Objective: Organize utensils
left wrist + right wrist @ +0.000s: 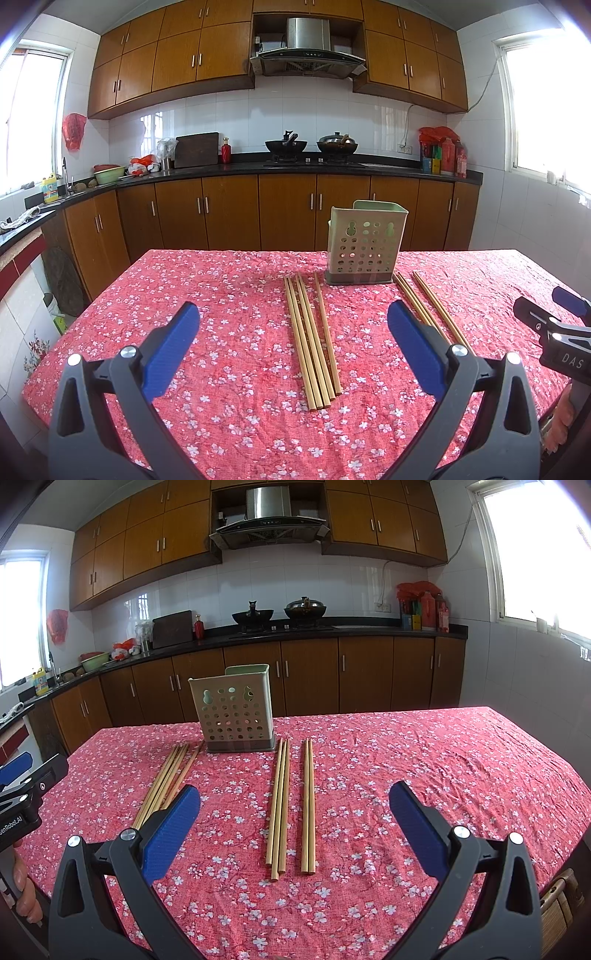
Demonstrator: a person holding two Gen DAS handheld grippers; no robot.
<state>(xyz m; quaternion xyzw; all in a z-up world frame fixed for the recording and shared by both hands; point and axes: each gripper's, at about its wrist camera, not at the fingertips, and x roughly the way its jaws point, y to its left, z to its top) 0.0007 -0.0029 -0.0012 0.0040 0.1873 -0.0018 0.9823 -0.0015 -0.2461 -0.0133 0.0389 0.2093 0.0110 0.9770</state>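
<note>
**Nothing picked yet: both tongs spread wide, chopsticks flat on the cloth**

Table point(110, 332) under red floral cloth is the whole workspace. Green perforated holder point(365, 243) stands upright at the far middle, nothing showing above its rim.

Chopsticks lie in three groups in front of it:
- left bunch point(312, 339), loose and slightly fanned
- middle group point(280, 805), tight
- right pair point(308, 805), parallel, just beside the middle group

My left gripper point(293, 343) hovers over the left bunch, released, holding nothing. My right gripper point(295, 823) straddles the other two groups, also released.

Plan, my guess: pinch near mid-length, across the sticks, so they don't pivot. Tip upright, drop through the holder's top.

Watch-outs:
- cloth is wrinkled; pads could snag it
- round sticks will likely roll
- holder looks light, may tip if bumped

Counter clutter is well apart, irrelevant.
</note>
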